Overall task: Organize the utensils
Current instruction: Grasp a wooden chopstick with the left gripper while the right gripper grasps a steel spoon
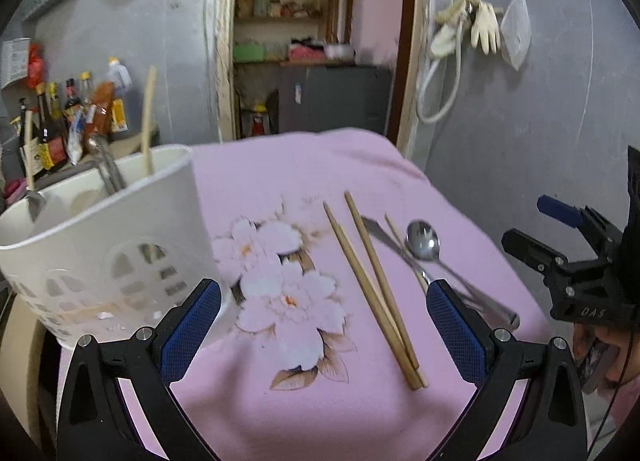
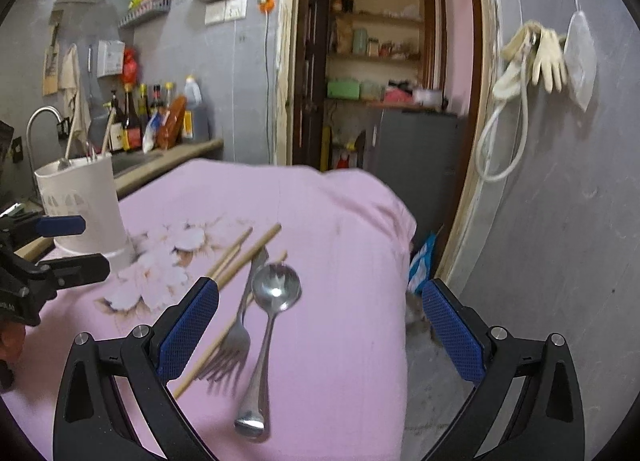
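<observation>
A pink flowered cloth (image 1: 360,165) is spread over the tabletop, and the loose utensils are laid on its right half. A pair of wooden chopsticks (image 1: 376,289) is seen lying side by side, their near ends touching. Just to their right, a metal spoon (image 2: 276,293), a fork (image 2: 236,341) and a third, single chopstick (image 2: 208,361) are piled across one another, the fork resting on that chopstick. A white perforated holder (image 1: 108,245) stands at the left of the cloth, and a few utensils are already stood upright in it.

The left tool (image 1: 324,329) is held open and empty above the cloth, with the chopstick pair between its pads. The right tool (image 2: 320,329) is likewise spread wide and empty, hung over the spoon and fork.

The spoon and fork are judged to be rigid, fairly light and slick, so a pinch is best taken across the narrow handle (image 2: 264,349) rather than the rounded bowl, where the pads would likely slide. The chopsticks are judged light, stiff and prone to rolling; a hold near mid-length should keep them level. Because the metal pieces overlap, the neighbour may be dragged along when one is lifted.
</observation>
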Available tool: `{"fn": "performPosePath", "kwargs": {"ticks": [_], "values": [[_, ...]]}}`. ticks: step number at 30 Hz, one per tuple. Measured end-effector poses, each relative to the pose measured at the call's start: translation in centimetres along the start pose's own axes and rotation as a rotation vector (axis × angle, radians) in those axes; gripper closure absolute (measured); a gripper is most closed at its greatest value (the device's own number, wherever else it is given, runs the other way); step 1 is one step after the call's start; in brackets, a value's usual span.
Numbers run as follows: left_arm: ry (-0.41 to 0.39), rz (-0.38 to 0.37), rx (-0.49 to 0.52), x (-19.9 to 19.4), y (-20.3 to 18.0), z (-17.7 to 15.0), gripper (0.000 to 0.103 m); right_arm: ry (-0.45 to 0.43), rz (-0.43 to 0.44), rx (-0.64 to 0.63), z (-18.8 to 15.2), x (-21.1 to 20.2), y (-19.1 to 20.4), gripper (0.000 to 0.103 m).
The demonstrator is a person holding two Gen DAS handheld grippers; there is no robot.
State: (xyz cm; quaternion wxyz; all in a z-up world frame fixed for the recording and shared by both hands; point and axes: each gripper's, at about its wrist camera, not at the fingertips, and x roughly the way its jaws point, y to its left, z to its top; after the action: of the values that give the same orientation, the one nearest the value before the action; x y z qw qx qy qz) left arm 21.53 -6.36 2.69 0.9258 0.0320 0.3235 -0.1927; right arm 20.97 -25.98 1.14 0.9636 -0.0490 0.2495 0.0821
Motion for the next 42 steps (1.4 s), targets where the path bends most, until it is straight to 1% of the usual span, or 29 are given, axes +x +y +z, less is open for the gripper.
{"fn": "performPosePath", "kwargs": {"ticks": [3, 5, 6, 7, 8, 9, 10, 11, 12, 14, 15, 17, 19, 21, 24, 25, 28, 34, 37, 42], "values": [[0.044, -0.016, 0.001, 1.1, 0.0, 0.0, 0.004, 0.051, 0.014, 0.001, -0.3, 0.8, -0.2, 0.007], [0.078, -0.037, -0.003, 2.0, 0.1, 0.1, 0.009, 0.087, 0.021, -0.008, -0.6, 1.4, -0.1, 0.017], [0.101, -0.048, -0.004, 2.5, 0.1, 0.1, 0.010, 0.107, 0.025, -0.011, -0.6, 1.7, 0.0, 0.018], [0.125, -0.053, -0.005, 3.0, 0.1, 0.2, 0.017, 0.135, 0.029, -0.010, -0.7, 2.1, -0.1, 0.023], [0.148, -0.055, -0.005, 3.5, 0.0, 0.4, 0.026, 0.151, 0.035, -0.007, -0.8, 2.4, -0.1, 0.032], [0.163, -0.060, -0.004, 3.9, 0.0, 0.4, 0.030, 0.169, 0.043, -0.006, -0.8, 2.7, -0.1, 0.036], [0.187, -0.065, -0.004, 4.6, 0.0, 0.5, 0.036, 0.188, 0.051, -0.006, -0.8, 3.0, -0.1, 0.040], [0.203, -0.069, -0.004, 5.0, 0.0, 0.6, 0.041, 0.205, 0.058, -0.008, -0.8, 3.3, 0.0, 0.041], [0.215, -0.074, -0.005, 5.4, -0.1, 0.6, 0.043, 0.217, 0.064, -0.011, -0.8, 3.6, 0.0, 0.042], [0.237, -0.090, -0.008, 6.1, -0.1, 0.8, 0.054, 0.239, 0.076, -0.022, -0.7, 4.1, 0.2, 0.044], [0.247, -0.099, -0.011, 6.5, -0.1, 0.9, 0.057, 0.251, 0.076, -0.033, -0.7, 4.3, 0.4, 0.044], [0.269, -0.113, -0.018, 7.4, 0.0, 1.2, 0.069, 0.266, 0.075, -0.049, -0.8, 4.8, 0.7, 0.046], [0.303, -0.131, -0.035, 8.5, 0.2, 1.4, 0.073, 0.280, 0.084, -0.049, -0.8, 5.3, 0.7, 0.046], [0.322, -0.146, -0.056, 9.3, 0.5, 1.7, 0.074, 0.289, 0.090, -0.043, -0.8, 5.6, 0.7, 0.046], [0.326, -0.158, -0.070, 9.8, 0.8, 2.2, 0.080, 0.302, 0.096, -0.035, -0.8, 6.0, 0.6, 0.046], [0.328, -0.161, -0.076, 9.7, 0.9, 2.2, 0.084, 0.305, 0.099, -0.032, -0.8, 6.1, 0.6, 0.046], [0.339, -0.176, -0.118, 10.4, 1.5, 2.6, 0.088, 0.316, 0.104, -0.032, -0.7, 6.4, 0.5, 0.046], [0.355, -0.184, -0.165, 11.4, 2.4, 3.4, 0.095, 0.335, 0.111, -0.053, -0.4, 7.5, 1.1, 0.047], [0.373, -0.181, -0.183, 12.3, 2.5, 3.9, 0.095, 0.347, 0.117, -0.056, -0.1, 8.1, 1.5, 0.047], [0.400, -0.150, -0.154, 12.8, 1.8, 4.6, 0.095, 0.360, 0.119, -0.065, 0.3, 9.2, 2.0, 0.047]]}}
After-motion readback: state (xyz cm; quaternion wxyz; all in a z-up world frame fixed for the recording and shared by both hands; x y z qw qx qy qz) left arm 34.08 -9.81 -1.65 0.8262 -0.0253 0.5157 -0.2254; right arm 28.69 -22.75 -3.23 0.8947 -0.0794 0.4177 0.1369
